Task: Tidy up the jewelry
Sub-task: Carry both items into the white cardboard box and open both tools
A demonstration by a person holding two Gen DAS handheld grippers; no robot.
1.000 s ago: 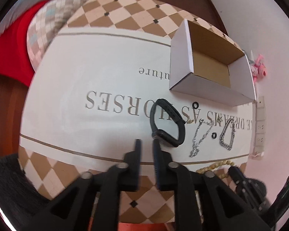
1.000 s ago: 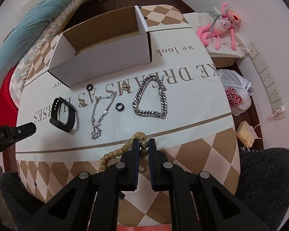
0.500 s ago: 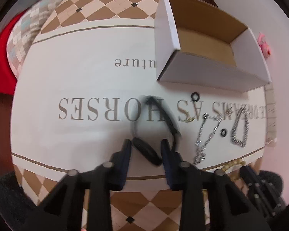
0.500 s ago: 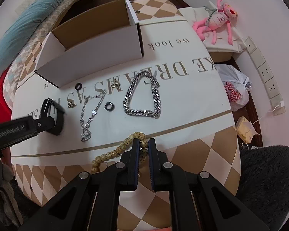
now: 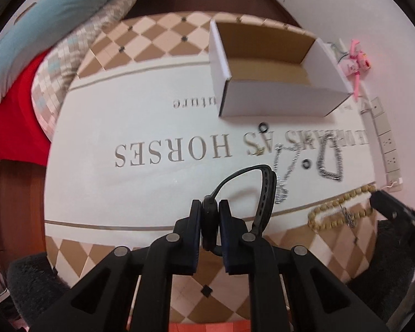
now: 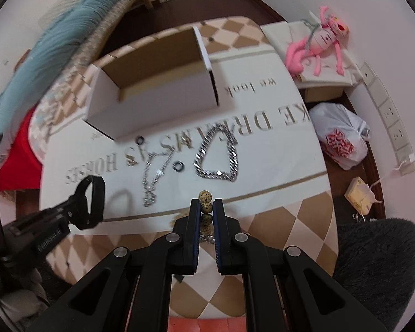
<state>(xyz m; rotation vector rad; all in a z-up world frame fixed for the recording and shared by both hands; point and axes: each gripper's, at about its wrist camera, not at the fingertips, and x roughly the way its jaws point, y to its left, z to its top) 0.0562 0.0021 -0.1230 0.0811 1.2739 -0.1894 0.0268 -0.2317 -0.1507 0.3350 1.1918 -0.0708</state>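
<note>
Jewelry was half gathered: nearest, the left tongs were closing on a black wristband, the right tongs pinched the bead bracelet, lifted for carrying. At twelve o'clock, chains awaited; beyond, the box stood open on the bench.

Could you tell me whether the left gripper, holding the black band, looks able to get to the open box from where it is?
Probably yes. The left gripper is closing on the black band, lifted off the table, and the box lies open-topped ahead with only bare cloth between.
</note>
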